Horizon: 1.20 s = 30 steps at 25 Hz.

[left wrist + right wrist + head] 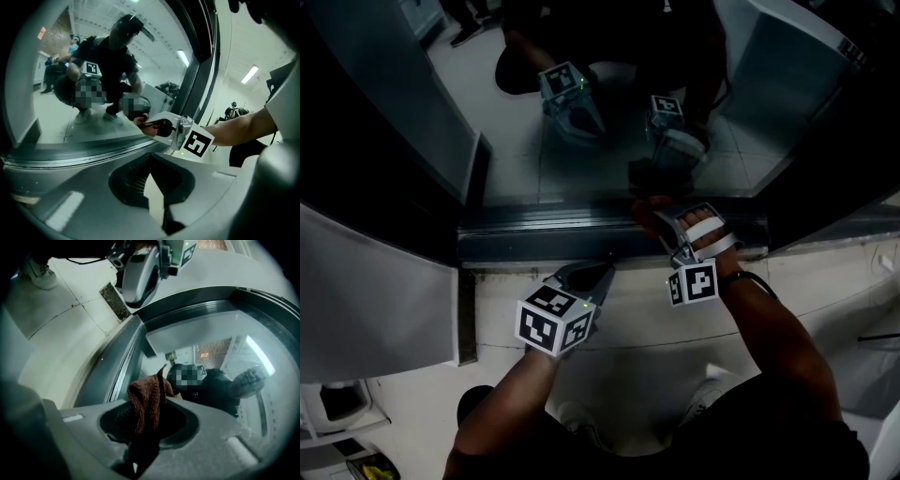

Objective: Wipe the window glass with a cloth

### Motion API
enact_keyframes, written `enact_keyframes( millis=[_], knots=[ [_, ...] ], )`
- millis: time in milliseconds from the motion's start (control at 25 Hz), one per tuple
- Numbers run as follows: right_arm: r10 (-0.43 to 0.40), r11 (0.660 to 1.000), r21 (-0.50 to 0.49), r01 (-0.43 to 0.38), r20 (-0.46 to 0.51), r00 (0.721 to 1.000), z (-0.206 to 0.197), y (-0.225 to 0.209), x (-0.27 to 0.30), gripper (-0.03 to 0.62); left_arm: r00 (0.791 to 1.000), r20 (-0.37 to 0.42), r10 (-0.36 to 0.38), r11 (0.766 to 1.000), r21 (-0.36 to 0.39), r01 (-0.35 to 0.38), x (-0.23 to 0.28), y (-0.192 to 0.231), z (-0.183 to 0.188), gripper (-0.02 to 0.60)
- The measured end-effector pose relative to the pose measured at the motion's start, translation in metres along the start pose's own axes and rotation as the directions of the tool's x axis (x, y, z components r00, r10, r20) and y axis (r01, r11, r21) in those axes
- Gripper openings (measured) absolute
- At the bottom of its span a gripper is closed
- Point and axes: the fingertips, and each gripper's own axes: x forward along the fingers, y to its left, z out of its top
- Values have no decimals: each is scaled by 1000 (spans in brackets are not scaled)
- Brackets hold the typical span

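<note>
Right gripper pinching brown knit cloth, bunched end poking past jaws, held at bottom edge of window glass, right by lower frame rail. Left gripper pressed together, nothing between jaws, hovering near over floor just below rail.

Progress, judged: cloth in hand and at glass, so wiping ready or under way along lowest strip. No streaks or cleaned patches readable; share done unclear.

Count: two grippers, one cloth, one glass pane.

text: none readable | numbers: none | brands: none | signs: none | only marks: black-and-white square patterns on left marker cube and right marker cube, no letters
</note>
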Motion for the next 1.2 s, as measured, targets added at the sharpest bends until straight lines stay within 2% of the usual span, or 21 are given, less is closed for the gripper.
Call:
enact_keyframes(
  millis=[280,800,1200],
  knots=[
    [90,996,29,-90,-6,996,-3,42,19,77,1000,3,20,1000,4,-21,-6,4,-2,17],
    [181,983,-8,-181,-12,983,-3,77,38,77,999,-14,37,999,9,-37,-13,1,-4,17],
    [275,961,17,-274,-20,961,-2,101,51,77,1000,-9,27,1000,13,-27,-13,1,-4,17]
  ],
)
